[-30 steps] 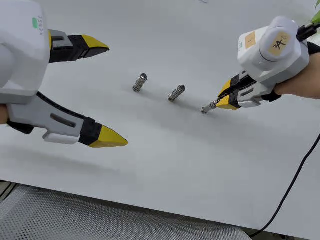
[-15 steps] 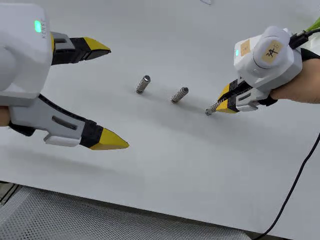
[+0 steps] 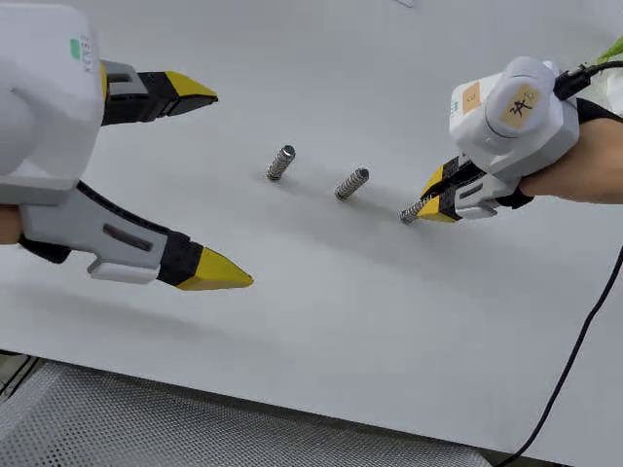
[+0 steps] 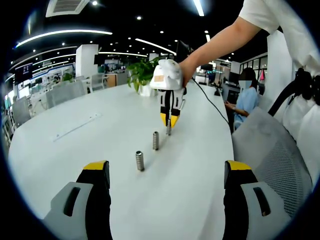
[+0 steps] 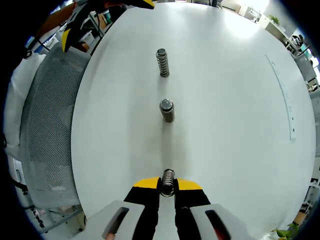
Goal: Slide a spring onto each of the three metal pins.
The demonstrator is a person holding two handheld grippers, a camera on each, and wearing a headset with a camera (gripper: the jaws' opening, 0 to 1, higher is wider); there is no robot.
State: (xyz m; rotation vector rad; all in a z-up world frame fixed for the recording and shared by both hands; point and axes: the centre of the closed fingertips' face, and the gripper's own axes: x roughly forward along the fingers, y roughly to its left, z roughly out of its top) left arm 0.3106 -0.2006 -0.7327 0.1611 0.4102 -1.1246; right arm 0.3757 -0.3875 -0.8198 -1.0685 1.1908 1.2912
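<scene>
Two of the three look done. The left pin (image 3: 280,162) and the middle pin (image 3: 351,184) each stand free on the white tabletop (image 3: 321,321), with a coil spring around the shaft and a round head above it. The third pin (image 3: 413,211) is at the 4 o'clock end of the row and also carries a spring (image 5: 168,181). The right gripper (image 3: 428,207) is pressed together on the upper end of that spring, while the pin's foot rests on the tabletop. What seems left is to settle this last one and let go.

In the left gripper view all three stand upright, with the long axis running 12 to 6 o'clock. In the head view the angle tips them, so the heads point toward 1 o'clock and the feet toward 7. In the right gripper view the two finished pins line up toward 12 o'clock beyond the pinched one.

The left gripper (image 3: 234,189) is spread wide at 9 o'clock, holding nothing and well apart from the row.
</scene>
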